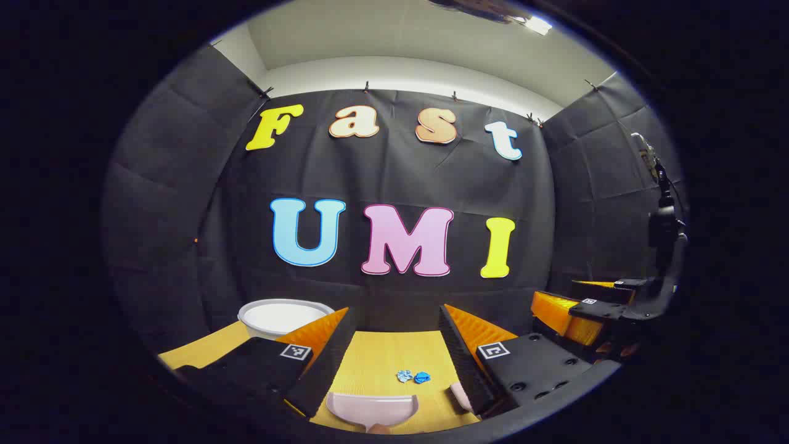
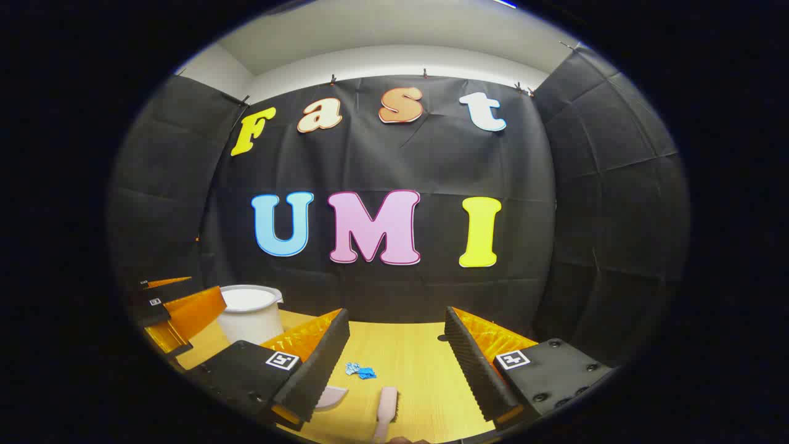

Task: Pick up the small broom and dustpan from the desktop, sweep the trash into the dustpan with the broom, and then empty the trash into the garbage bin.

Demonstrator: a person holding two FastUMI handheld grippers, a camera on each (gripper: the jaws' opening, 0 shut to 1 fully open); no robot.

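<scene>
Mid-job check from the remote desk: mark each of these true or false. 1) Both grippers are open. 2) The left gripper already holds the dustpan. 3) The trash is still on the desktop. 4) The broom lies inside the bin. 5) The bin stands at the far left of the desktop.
1) True: the left gripper and the right gripper both have their fingers spread with nothing between them.
2) False: the dustpan lies on the desktop, below the open fingers, ungripped.
3) True: the trash, small blue and pale scraps, sits on the wood just beyond the dustpan.
4) False: the broom lies on the desktop in the right gripper view.
5) True: the bin stands far left, near the wall.
</scene>
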